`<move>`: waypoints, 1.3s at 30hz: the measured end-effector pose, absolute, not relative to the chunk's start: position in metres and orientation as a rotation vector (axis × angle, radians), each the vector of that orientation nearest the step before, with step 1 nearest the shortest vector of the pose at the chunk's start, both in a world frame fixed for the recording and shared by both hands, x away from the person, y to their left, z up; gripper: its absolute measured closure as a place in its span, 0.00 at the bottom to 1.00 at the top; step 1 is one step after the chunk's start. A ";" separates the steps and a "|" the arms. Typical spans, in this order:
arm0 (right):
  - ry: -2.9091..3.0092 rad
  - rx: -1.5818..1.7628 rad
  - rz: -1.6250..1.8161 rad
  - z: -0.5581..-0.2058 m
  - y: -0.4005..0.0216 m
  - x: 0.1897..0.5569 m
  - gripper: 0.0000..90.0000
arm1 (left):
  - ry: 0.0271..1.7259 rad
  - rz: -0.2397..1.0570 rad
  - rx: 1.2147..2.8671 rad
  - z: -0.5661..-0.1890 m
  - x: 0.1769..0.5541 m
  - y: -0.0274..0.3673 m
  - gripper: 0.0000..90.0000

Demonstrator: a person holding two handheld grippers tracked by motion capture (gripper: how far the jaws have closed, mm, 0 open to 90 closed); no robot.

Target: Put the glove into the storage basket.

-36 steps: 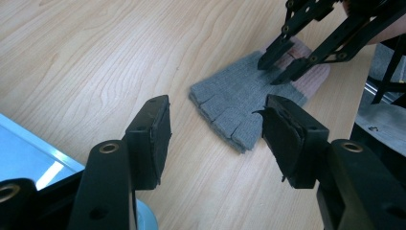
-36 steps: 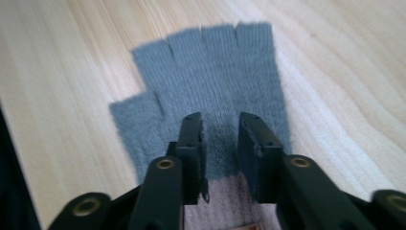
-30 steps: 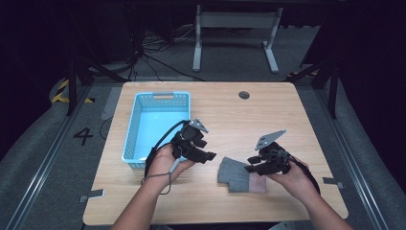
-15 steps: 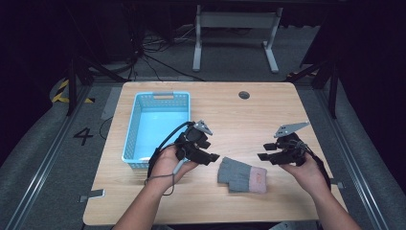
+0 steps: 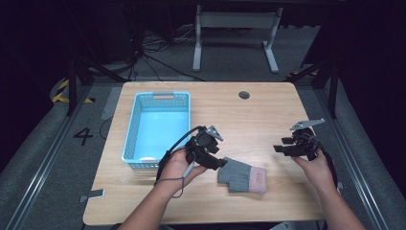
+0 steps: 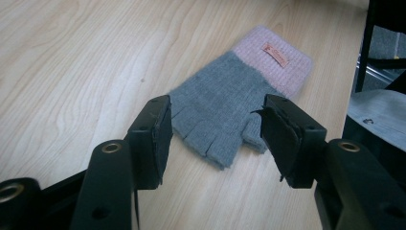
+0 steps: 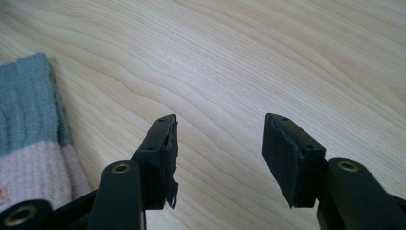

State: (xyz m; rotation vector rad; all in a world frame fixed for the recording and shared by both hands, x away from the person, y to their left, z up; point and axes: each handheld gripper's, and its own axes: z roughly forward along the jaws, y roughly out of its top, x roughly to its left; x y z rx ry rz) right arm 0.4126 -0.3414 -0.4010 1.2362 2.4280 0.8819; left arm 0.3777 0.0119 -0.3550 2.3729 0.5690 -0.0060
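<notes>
The left gripper (image 6: pixel 215 136) hovers open-jawed over the fingerless glove (image 6: pixel 237 96) while the right gripper (image 7: pixel 218 158), jaws just opening, stands empty beside it.

Blue basket (image 5: pixel 158 125) on table (image 5: pixel 268 120)

The surface (image 6: pixel 95 57) is pale wood-look board with a fine grain, smooth with a soft sheen. On it, at the lower centre of the high view, lies a fingerless glove (image 5: pixel 242 176) of fuzzy knitted cloth, grey over the hand and ribbed pink at the cuff, with a small woven-looking label (image 6: pixel 276 54) sewn on. The left tongs (image 6: pixel 215 139) and the right tongs (image 7: pixel 218 158) are matt black hard plastic, with brassy metal inserts and rough, frayed black pads. At the centre left of the high view, the basket (image 5: pixel 133 139) is glossy light-blue plastic with perforated walls.
</notes>
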 end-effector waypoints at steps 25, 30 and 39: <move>2.455 1.262 0.992 -0.399 -0.347 0.414 0.48 | 0.479 -0.026 2.486 -0.412 0.384 -0.053 0.14; 2.456 1.266 1.006 -0.399 -0.348 0.414 0.48 | 0.465 -0.033 2.512 -0.418 0.385 -0.058 0.04; 2.472 1.264 1.034 -0.399 -0.349 0.415 0.48 | 0.448 -0.015 2.549 -0.426 0.381 -0.067 0.05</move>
